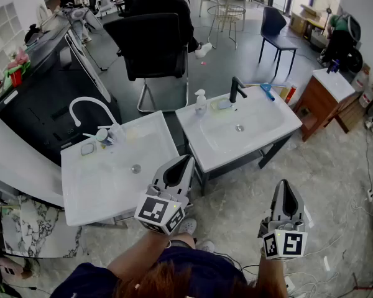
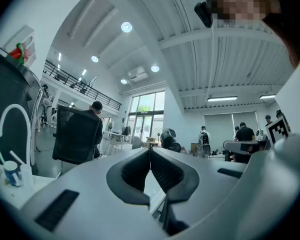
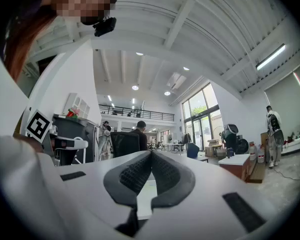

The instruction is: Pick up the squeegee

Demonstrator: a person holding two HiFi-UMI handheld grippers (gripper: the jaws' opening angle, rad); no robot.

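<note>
A small blue-handled tool, apparently the squeegee [image 1: 267, 91], lies on the back right corner of the right white sink [image 1: 267, 132], beside the black faucet [image 1: 236, 89]. My left gripper [image 1: 189, 159] is held level over the gap between the two sinks, jaws shut and empty. My right gripper [image 1: 283, 182] hovers over the floor in front of the right sink, also shut with nothing in it. In the left gripper view the left gripper [image 2: 150, 149] has its pads pressed together. The right gripper [image 3: 151, 153] looks the same in the right gripper view. The squeegee appears in neither gripper view.
A soap dispenser [image 1: 201, 101] stands at the right sink's back left. An orange bottle [image 1: 290, 94] stands by the blue tool. The left sink [image 1: 155, 160] has a white faucet [image 1: 87, 107] and cups. A wooden cabinet [image 1: 323, 101] and black chairs [image 1: 152, 48] stand behind.
</note>
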